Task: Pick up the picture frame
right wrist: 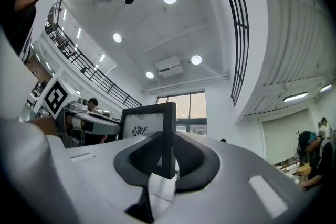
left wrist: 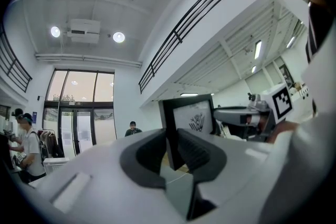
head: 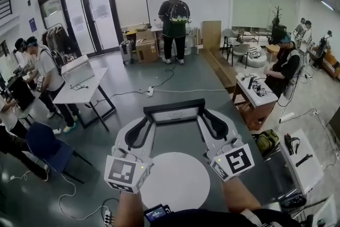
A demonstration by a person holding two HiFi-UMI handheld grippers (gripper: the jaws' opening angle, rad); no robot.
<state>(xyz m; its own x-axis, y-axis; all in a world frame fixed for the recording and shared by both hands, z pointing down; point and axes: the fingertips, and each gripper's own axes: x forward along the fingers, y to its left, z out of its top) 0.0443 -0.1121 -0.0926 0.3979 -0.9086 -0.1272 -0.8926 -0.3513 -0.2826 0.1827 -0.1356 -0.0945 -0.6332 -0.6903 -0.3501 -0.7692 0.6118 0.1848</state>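
between the two grippers, beyond the far edge of the round white counter (head: 175,183), the picture frame (head: 174,112) is held about upright, its printed side toward the head camera.

grip state:
- left gripper (head: 149,124): jaws pinching the frame's left side bar, one pad on the front and one on the back, as shown in the left gripper view.
- right gripper (head: 208,120): jaws pinching the right side bar in the same way.
- neither pair is spread or pressed together. each is closed on the thickness of the bar.

task status: i judge the grasp complete and the frame lifted. both gripper views show only ceiling, windows and a far wall behind it, with nothing under its lower edge. i see no contact between frame and counter in the head view.

remaining: little, by my reading. the frame needs only to be kept level with both grips even. it is carried by its thin side bars alone, so i expect uneven pull would twist it.
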